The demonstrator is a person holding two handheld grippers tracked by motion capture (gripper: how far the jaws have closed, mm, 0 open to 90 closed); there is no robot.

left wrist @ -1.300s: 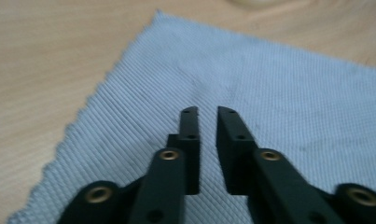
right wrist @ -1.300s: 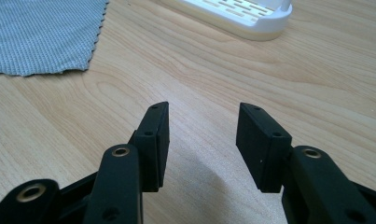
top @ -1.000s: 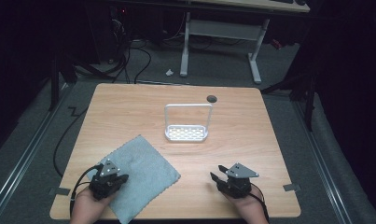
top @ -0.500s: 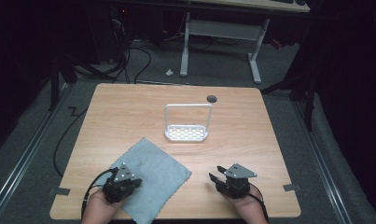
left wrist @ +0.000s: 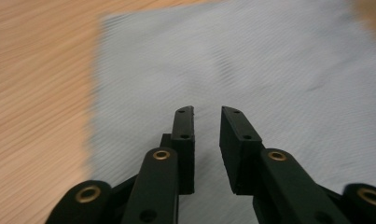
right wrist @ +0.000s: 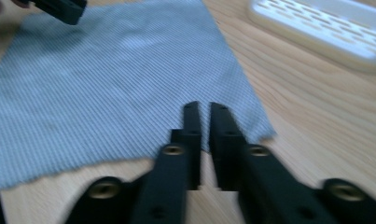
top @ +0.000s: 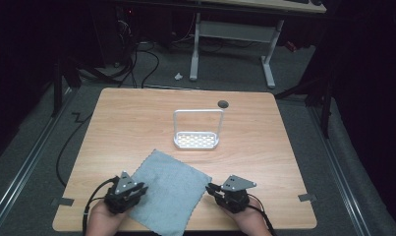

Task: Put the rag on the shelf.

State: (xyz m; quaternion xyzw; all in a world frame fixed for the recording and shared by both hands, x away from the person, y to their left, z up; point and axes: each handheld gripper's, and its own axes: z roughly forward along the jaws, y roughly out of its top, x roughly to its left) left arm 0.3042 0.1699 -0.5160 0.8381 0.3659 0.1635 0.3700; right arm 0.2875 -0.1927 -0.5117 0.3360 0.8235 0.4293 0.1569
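Note:
A grey-blue cloth (top: 168,191) (left wrist: 269,60) (right wrist: 106,79) lies flat near the table's front edge. My left gripper (top: 140,189) (left wrist: 207,111) hovers over the cloth's left part. Its jaws have just been opening, and a gap with nothing in it shows between them. My right gripper (top: 211,189) (right wrist: 204,106) points at the cloth's right corner. Its jaws have just closed to a thin slit, and I see no cloth pinched there. The left gripper's jaw (right wrist: 59,8) also shows far off in the right gripper view.
A white perforated tray with a wire hoop handle (top: 197,140) (right wrist: 325,28) stands mid-table behind the cloth. A dark round hole (top: 223,103) sits near the wooden table's (top: 127,123) far edge. Desk legs and cables lie on the floor beyond.
My left gripper moved right onto the cloth and its jaws parted. The cloth slid a little to the right. My right gripper moved left toward the cloth's corner and shut.

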